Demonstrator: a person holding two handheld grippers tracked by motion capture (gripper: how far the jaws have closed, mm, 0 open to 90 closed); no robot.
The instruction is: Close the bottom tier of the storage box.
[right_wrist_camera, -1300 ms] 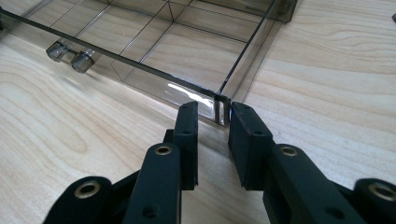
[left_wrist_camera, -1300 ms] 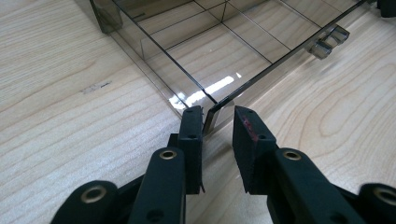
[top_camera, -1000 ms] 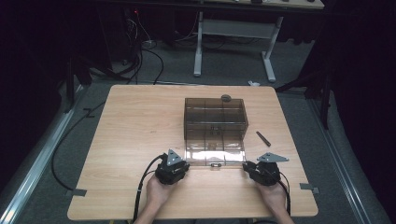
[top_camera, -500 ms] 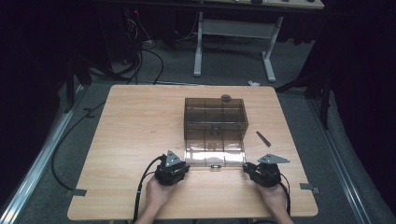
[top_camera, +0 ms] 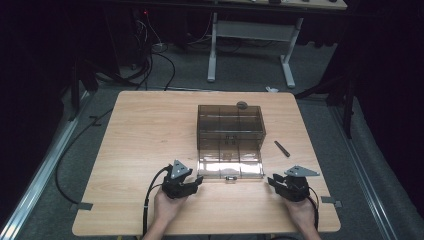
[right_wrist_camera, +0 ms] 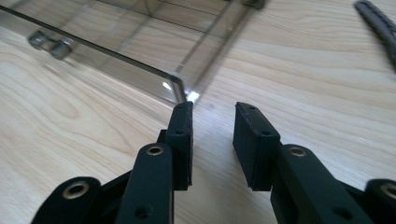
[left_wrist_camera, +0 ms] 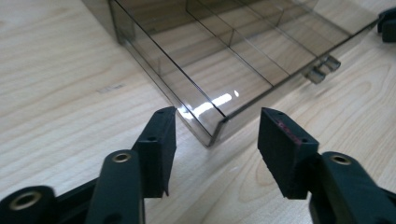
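A: What does the box (top_camera: 230, 127) look like?
B: Smoky clear plastic, split inside into compartments, standing in the middle of the table, toward its right edge.
A: And the lid (top_camera: 230, 166)?
B: Swung open, lying flat on the wood toward the near edge, hinged to the box's front wall, with a small latch (top_camera: 230, 177) at its near rim.

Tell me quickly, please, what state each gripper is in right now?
Left gripper: open, just opening, holds nothing, at the lid corner.
Right gripper: open, empty.
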